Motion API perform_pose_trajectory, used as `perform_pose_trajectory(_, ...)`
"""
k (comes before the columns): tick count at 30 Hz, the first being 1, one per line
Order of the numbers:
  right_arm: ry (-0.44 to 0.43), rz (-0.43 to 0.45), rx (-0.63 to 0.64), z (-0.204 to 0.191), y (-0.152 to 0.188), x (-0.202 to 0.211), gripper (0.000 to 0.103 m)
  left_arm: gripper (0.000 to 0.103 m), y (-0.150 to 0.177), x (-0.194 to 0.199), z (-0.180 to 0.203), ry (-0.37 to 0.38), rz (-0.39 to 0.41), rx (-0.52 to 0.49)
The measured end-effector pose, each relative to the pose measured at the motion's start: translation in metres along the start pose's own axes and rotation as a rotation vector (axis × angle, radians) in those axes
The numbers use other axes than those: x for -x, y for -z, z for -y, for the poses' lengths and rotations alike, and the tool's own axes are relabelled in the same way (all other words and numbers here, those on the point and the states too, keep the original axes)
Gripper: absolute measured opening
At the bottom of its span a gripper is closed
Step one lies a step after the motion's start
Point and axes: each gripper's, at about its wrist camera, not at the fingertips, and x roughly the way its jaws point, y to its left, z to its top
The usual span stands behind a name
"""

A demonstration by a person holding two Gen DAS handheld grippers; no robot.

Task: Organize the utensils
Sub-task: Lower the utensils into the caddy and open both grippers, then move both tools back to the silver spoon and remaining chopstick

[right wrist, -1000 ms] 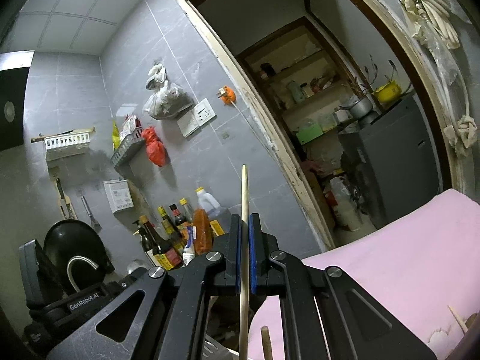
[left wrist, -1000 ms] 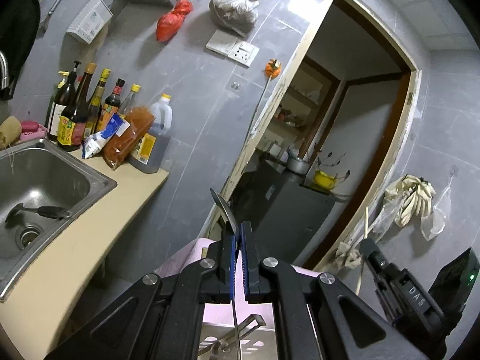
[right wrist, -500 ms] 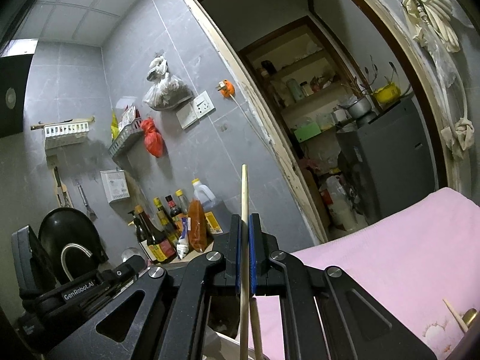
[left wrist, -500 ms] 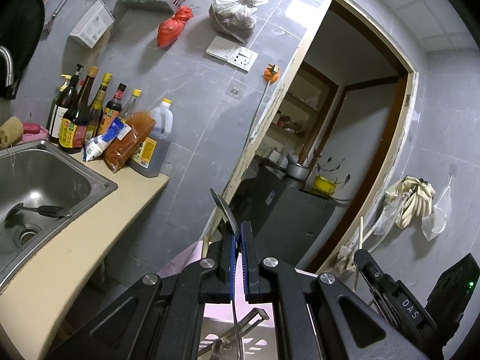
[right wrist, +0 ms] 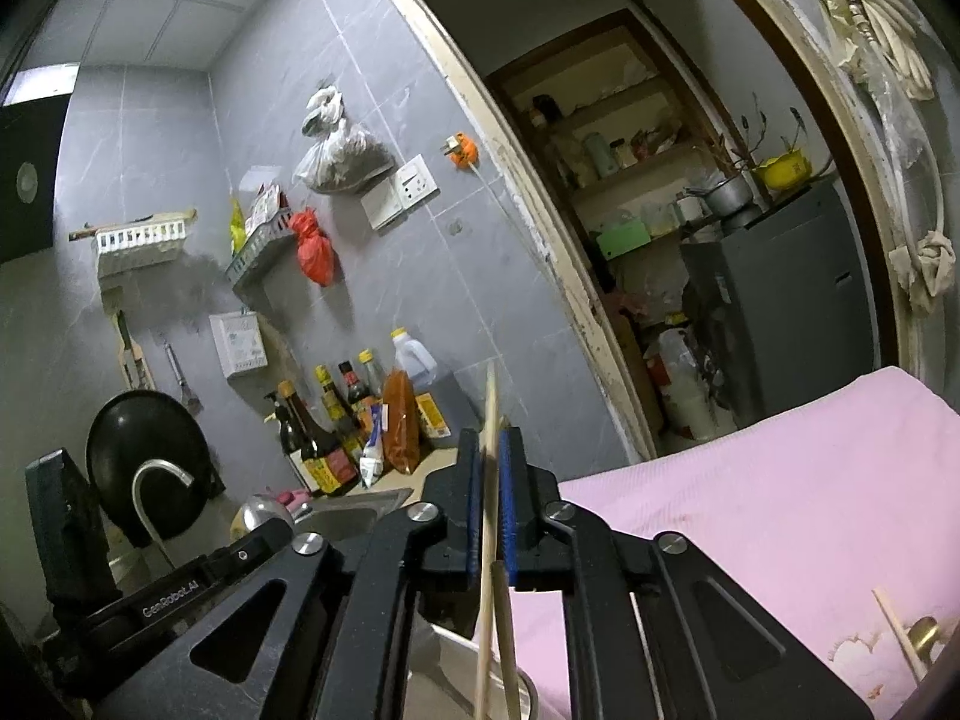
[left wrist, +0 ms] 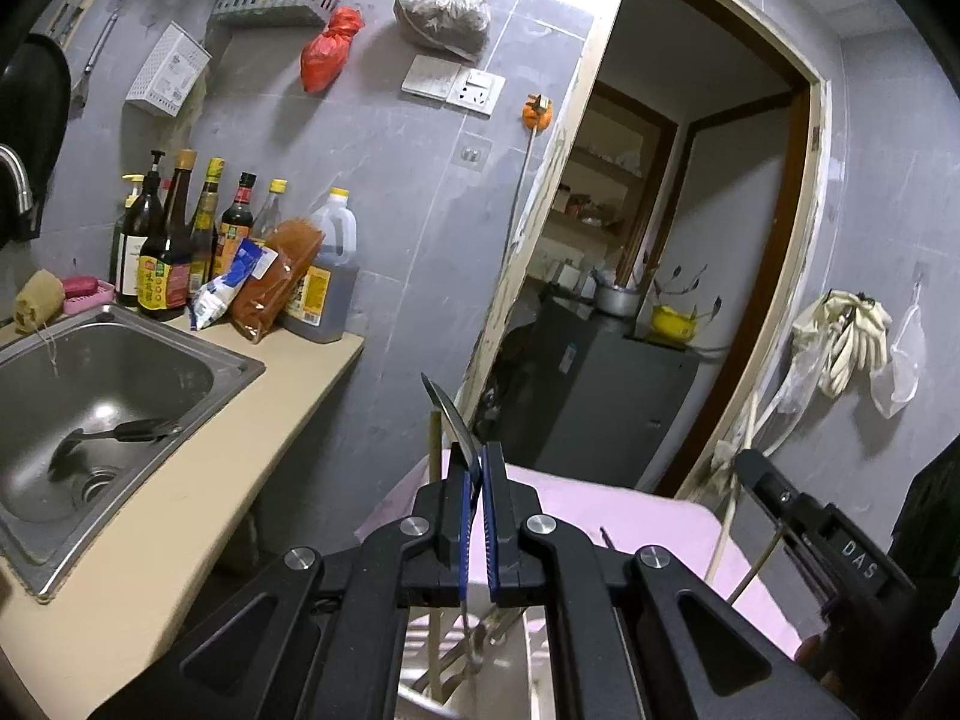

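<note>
Changing since a second ago: jaws of right gripper [right wrist: 491,480] opening around the chopstick [right wrist: 492,408]. Clamped and upright then, now leaning, top tipped toward upper right of the right wrist frame, with slivers of daylight beside the blue pads.
Meaning for the task: likely the release of the chopstick into the holder [right wrist: 462,639] below. Drop not yet finished, since the stick is between the jaws and no lower.
Chopstick relative to right gripper: threaded between the two pads, upper end well above the fingertips, lower end running down out of the bottom of the frame toward the holder's white rim.
Second chopstick [right wrist: 506,630]: just beside the first, below the pads, apparently already standing in the holder.
Left gripper [left wrist: 477,492]: pinched nearly closed on a thin metal utensil [left wrist: 447,414]. No visible change in that grip.
Metal utensil relative to left gripper: seen edge-on, dark tip poking up and left beyond the fingertips, handle passing down between the pads toward the slotted holder [left wrist: 420,654] at bottom centre of the left wrist frame.
Type of utensil: hard to tell from this angle, possibly a spoon.
Surroundings: pink cloth [right wrist: 750,510] at lower right of the right wrist frame, covering the table next to the holder.
Next call, as a judgement: right jaws wider until the chopstick drops clear, then the left gripper's turn.
</note>
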Motion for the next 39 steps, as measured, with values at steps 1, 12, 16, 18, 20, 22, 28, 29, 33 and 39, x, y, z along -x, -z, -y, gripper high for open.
perform_pose_trajectory(1,-0.003,-0.006,0.003,0.000,-0.001,0.001,0.014,0.004,0.000,0.000,0.000,-0.006,-0.011,-0.006)
perform_pose_trajectory(12,0.001,-0.043,0.030,0.004,-0.021,0.032,0.033,0.006,-0.009,0.018,0.009,-0.023,-0.075,-0.028)
perform_pose_trajectory(16,0.004,-0.056,0.038,0.011,-0.035,0.049,0.048,0.008,-0.016,0.025,0.025,-0.010,-0.110,-0.059)
perform_pose_trajectory(18,0.013,-0.070,0.052,0.016,-0.042,0.060,0.053,0.008,-0.017,0.030,0.036,-0.001,-0.117,-0.078)
perform_pose_trajectory(20,0.020,-0.071,0.060,0.020,-0.047,0.069,0.058,0.008,-0.019,0.034,0.045,0.009,-0.123,-0.087)
perform_pose_trajectory(22,0.029,-0.070,0.075,0.027,-0.054,0.085,0.064,0.013,-0.019,0.039,0.056,0.021,-0.128,-0.093)
perform_pose_trajectory(28,0.068,-0.068,0.102,0.048,-0.072,0.120,0.077,0.057,-0.020,0.059,0.088,0.042,-0.075,-0.075)
perform_pose_trajectory(29,0.076,-0.065,0.102,0.052,-0.075,0.124,0.082,0.059,-0.019,0.060,0.094,0.044,-0.078,-0.077)
perform_pose_trajectory(33,0.125,-0.052,0.120,0.070,-0.088,0.146,0.093,0.078,-0.013,0.065,0.117,0.047,-0.075,-0.095)
perform_pose_trajectory(39,0.202,-0.053,0.154,0.094,-0.098,0.170,0.102,0.099,0.001,0.069,0.151,0.051,-0.068,-0.112)
